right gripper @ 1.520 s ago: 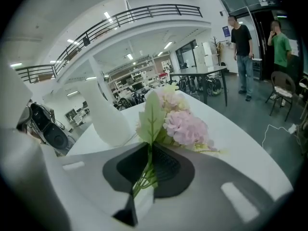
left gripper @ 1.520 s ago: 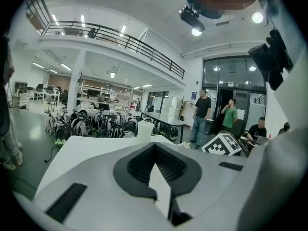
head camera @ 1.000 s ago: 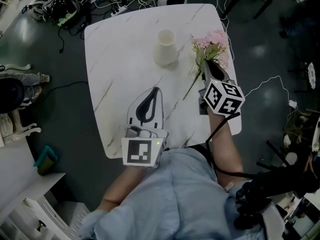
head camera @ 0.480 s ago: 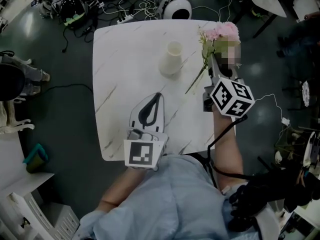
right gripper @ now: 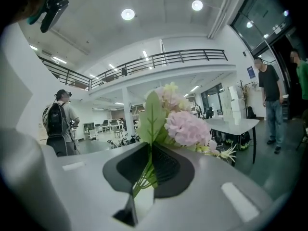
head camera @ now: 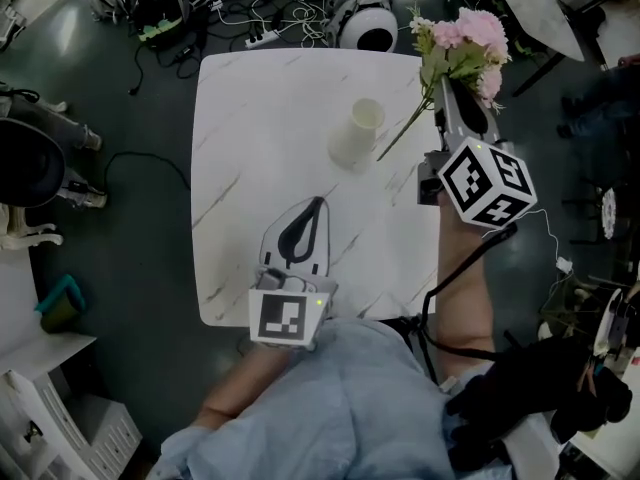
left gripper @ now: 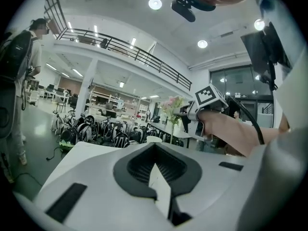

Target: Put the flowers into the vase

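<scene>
A bunch of pink flowers [head camera: 465,48] with green stems is held up over the table's far right corner. My right gripper [head camera: 448,83] is shut on the stems. The lowest stem slants down-left and ends just beside the cream vase [head camera: 360,131], which stands upright on the white marbled table [head camera: 260,138]. In the right gripper view the stems [right gripper: 144,174] run between the jaws and the blooms [right gripper: 185,126] fill the middle. My left gripper [head camera: 305,218] rests low at the table's near edge, shut and empty. The left gripper view shows the flowers [left gripper: 173,105] and the vase's rim [left gripper: 153,139] ahead.
Cables and bags [head camera: 250,8] and a round white object [head camera: 365,28] lie on the dark floor past the table's far edge. A person with a backpack [right gripper: 60,121] stands at the left of the hall. Other people [right gripper: 269,100] stand by a white table [right gripper: 233,124].
My right gripper has risen with the flowers and moved toward the far right corner. The stem end has come off the table and now hangs near the vase. The left gripper has stayed put.
</scene>
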Demonstrator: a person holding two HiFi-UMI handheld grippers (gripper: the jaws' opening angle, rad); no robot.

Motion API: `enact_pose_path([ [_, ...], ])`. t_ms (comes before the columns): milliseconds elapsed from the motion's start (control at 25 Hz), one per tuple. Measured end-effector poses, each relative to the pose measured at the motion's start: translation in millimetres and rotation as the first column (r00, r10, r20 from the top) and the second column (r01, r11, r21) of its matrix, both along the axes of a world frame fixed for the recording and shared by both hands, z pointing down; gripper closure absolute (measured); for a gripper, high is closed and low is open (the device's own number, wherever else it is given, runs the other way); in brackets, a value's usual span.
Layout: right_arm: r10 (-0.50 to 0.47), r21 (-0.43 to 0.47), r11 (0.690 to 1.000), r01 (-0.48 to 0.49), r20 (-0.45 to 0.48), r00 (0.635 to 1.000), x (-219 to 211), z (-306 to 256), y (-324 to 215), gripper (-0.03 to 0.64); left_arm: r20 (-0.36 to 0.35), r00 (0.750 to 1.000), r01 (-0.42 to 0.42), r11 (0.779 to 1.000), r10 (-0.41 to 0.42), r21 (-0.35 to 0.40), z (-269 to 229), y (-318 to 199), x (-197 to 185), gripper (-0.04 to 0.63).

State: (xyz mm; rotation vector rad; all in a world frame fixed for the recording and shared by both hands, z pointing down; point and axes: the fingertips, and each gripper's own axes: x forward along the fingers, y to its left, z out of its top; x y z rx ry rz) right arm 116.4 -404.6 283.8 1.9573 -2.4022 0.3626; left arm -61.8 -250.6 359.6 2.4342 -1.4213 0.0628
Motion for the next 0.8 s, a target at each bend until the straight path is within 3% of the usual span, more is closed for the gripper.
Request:
enact_pose_path([
  [800, -0.041, 0.093, 0.995, 0.044, -0.034, 0.999, -16, -25, -54, 0.588, -0.009, 0.999, 0.05, 0.996, -0.051, -0.075, 25, -15, -12, 0.591],
])
